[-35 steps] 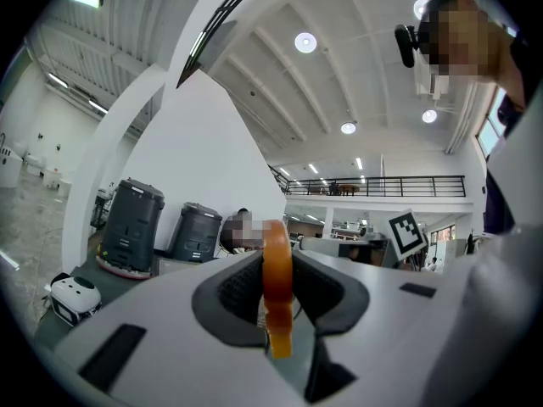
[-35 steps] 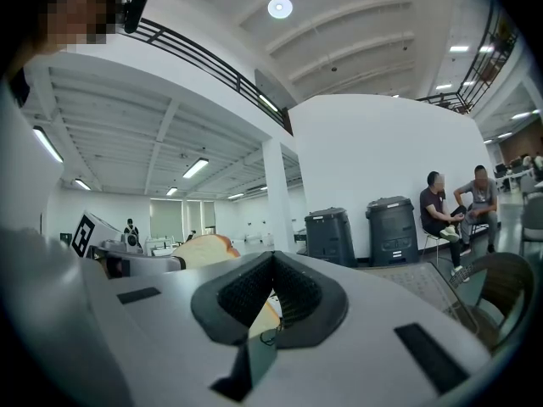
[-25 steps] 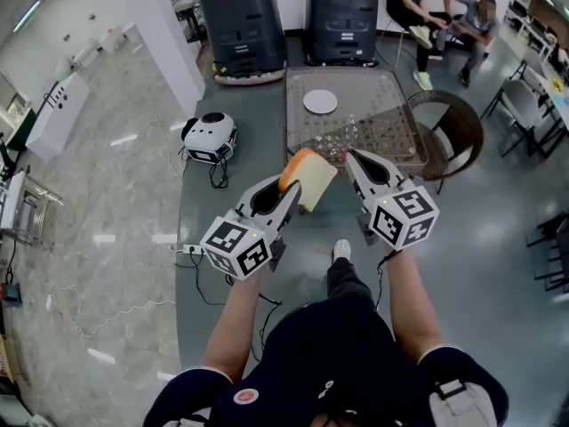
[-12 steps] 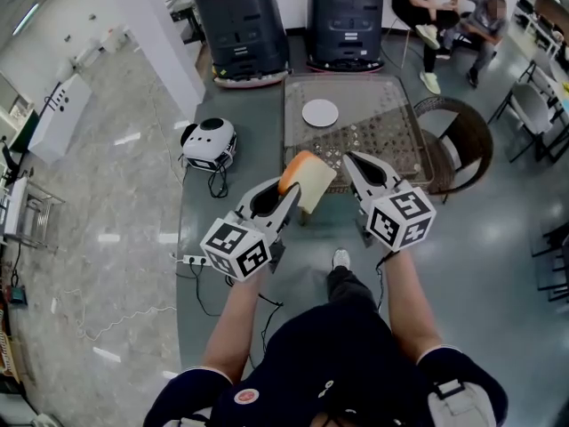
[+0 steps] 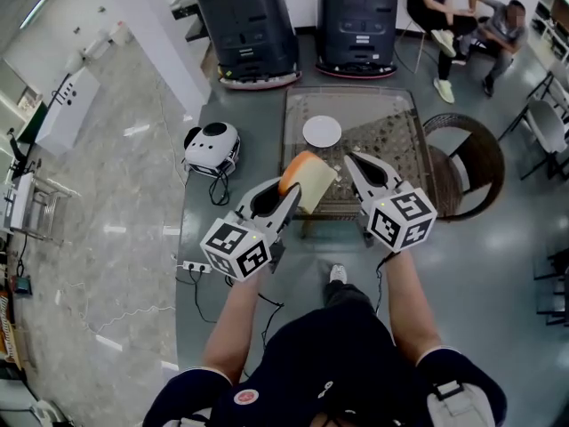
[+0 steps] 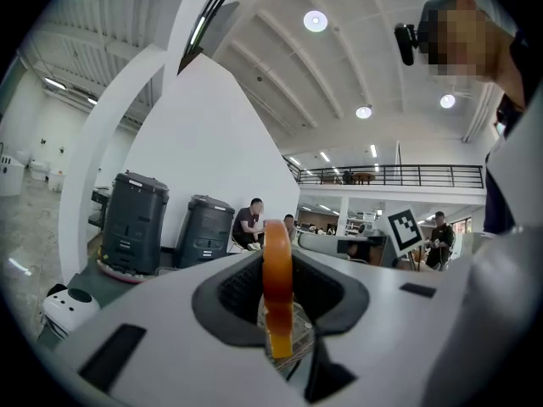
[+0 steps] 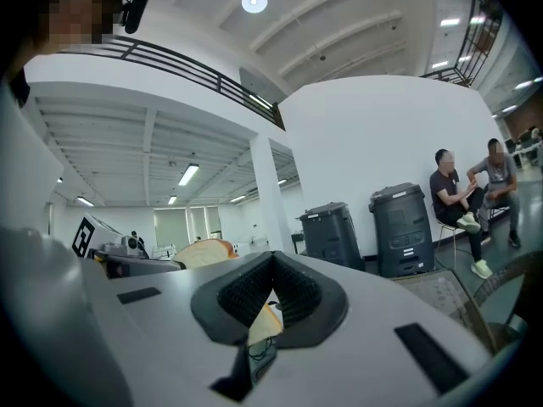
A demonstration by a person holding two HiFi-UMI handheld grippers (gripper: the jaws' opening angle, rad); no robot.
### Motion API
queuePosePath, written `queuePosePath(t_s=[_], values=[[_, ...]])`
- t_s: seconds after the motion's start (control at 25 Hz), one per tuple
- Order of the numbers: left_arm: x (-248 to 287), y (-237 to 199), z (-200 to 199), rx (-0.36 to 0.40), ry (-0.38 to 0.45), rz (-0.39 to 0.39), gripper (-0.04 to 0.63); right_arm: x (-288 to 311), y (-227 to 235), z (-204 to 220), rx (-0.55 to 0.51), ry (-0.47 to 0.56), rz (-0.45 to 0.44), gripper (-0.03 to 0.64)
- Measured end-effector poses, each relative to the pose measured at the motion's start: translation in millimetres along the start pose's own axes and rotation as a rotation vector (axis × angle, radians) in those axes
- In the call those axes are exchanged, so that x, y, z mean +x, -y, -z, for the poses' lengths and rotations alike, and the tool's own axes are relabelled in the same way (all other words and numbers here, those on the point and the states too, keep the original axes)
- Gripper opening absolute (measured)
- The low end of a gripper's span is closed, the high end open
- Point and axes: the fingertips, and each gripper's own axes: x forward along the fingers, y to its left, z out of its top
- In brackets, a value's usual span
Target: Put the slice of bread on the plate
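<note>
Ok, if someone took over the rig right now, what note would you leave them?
Left gripper: shut on the bread, held upright in the air.
Right gripper: fingers together, holding nothing, beside the bread.
Plate: bare, on the table ahead.
Done: bread picked up.
Left: carry it forward, set it on the plate, release.

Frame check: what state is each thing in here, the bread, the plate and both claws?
Bread: in the air, clamped in the left claw, short of the plate.
Left claw: shut on the bread.
Right claw: shut, empty.
Plate: empty, flat on the table.
</note>
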Motion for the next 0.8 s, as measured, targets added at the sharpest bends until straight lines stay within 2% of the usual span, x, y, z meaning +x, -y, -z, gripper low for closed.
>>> queuePosePath(t_s=[0.4,0.8], values=[[84,-31,-21,0.005,0.002,-0.064,0.094,48,75,-23,0.011,-0.011,-0.068,0.006],[118,-49,-22,0.009,-0.023,-0.097,0.094,68,106,-22,0.03,-0.025,-0.101,0.006]])
